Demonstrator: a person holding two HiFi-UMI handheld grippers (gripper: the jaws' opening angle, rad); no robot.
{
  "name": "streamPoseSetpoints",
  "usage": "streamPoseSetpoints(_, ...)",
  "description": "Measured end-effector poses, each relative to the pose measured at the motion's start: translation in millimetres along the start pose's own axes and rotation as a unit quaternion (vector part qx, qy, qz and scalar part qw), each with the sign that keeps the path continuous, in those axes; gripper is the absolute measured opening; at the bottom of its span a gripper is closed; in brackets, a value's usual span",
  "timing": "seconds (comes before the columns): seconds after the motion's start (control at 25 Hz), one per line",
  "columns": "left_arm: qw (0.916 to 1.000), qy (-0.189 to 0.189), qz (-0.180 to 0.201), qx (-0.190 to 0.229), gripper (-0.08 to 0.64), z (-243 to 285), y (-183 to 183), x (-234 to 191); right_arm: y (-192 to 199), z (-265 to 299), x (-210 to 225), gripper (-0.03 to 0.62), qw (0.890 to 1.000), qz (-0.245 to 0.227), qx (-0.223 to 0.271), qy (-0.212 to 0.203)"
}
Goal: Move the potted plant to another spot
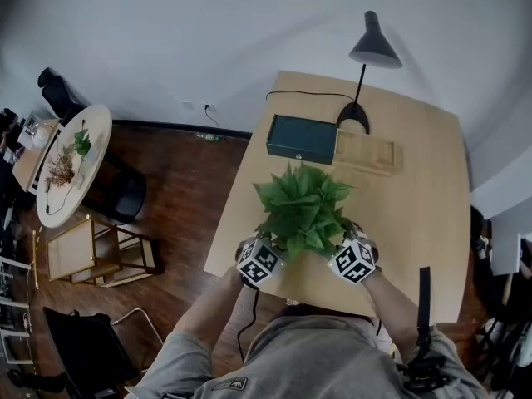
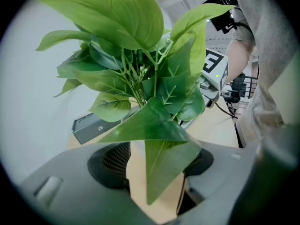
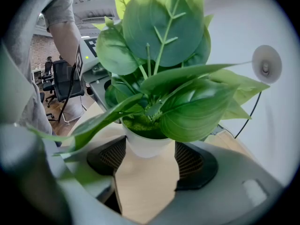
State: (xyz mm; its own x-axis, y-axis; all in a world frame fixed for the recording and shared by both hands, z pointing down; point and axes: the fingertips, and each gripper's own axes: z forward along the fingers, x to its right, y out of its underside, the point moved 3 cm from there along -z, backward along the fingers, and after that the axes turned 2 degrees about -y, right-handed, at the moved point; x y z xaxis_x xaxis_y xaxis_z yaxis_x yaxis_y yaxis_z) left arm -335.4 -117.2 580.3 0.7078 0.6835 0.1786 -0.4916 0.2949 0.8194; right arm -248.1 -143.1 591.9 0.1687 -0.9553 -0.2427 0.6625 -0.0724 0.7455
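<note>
The potted plant [image 1: 303,210], broad green leaves in a small white pot, stands between my two grippers near the front edge of the wooden table [image 1: 416,223]. My left gripper [image 1: 264,258] holds it from the left. In the left gripper view the left gripper [image 2: 152,158] has its jaws wide around the white pot [image 2: 136,149], which a hanging leaf partly hides. My right gripper [image 1: 352,260] holds it from the right. In the right gripper view the right gripper [image 3: 150,156] has both pads against the sides of the pot [image 3: 145,144]. Leaves hide the pot in the head view.
Behind the plant lie a dark green box [image 1: 301,139] and a shallow wooden tray [image 1: 364,151], with a black desk lamp [image 1: 374,44] at the back edge. Left of the table are wooden floor, a round side table [image 1: 71,165] and a wooden stool [image 1: 91,252].
</note>
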Motion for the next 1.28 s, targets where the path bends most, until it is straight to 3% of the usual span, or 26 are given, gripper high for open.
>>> streamPoseSetpoints(0.56, 0.9982, -0.029, -0.042, -0.031, 0.282, -42, 75, -55, -46, 88, -29, 0.333, 0.999, -0.016, -0.005, -0.052)
streamPoseSetpoints(1.28, 0.996, -0.043, -0.067, -0.039, 0.282, -40, 98, -97, -63, 134, -13, 0.333, 0.997, -0.005, 0.002, -0.075)
